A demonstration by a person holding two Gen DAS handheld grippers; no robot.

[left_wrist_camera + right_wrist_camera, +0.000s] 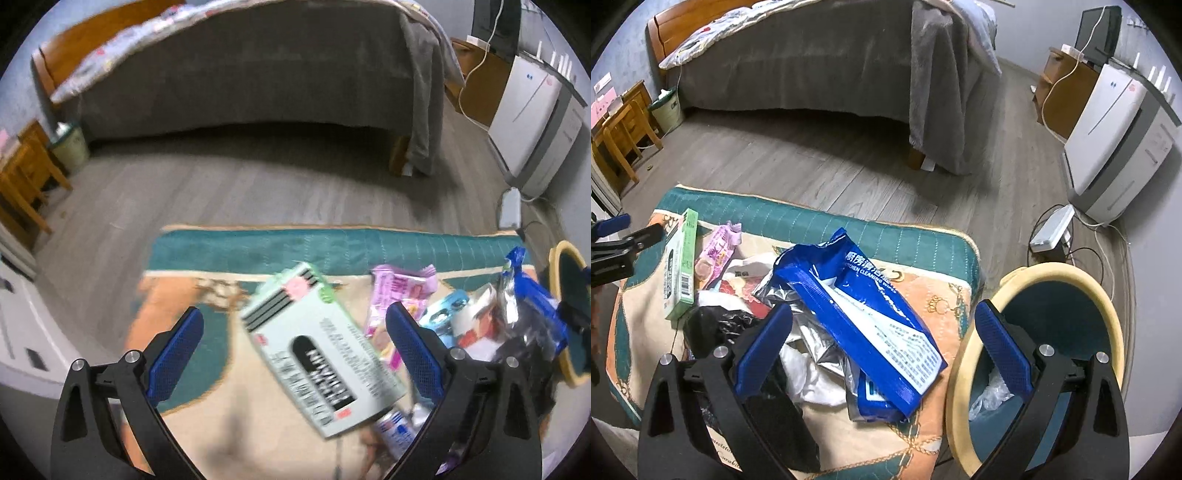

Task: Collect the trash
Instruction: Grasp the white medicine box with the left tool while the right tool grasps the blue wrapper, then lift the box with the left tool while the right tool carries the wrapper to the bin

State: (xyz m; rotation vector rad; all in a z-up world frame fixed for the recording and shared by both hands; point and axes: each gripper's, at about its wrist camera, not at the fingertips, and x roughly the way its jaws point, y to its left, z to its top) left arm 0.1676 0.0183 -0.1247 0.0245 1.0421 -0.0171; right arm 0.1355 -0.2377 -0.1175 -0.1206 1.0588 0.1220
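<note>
spread wide, left gripper (293,354) framing the pale green box (317,350) at frame centre; likewise spread, right gripper (882,349) over the blue wipes packet (864,306), teal bin (1052,332) lower right for dropping.

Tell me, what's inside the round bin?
Inside the round bin lies crinkly clear plastic near the bottom. The right claw covers part of it, so anything more stays hidden.

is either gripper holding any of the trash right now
No. The left gripper and right gripper are both open, above the green box and blue packet.
</note>
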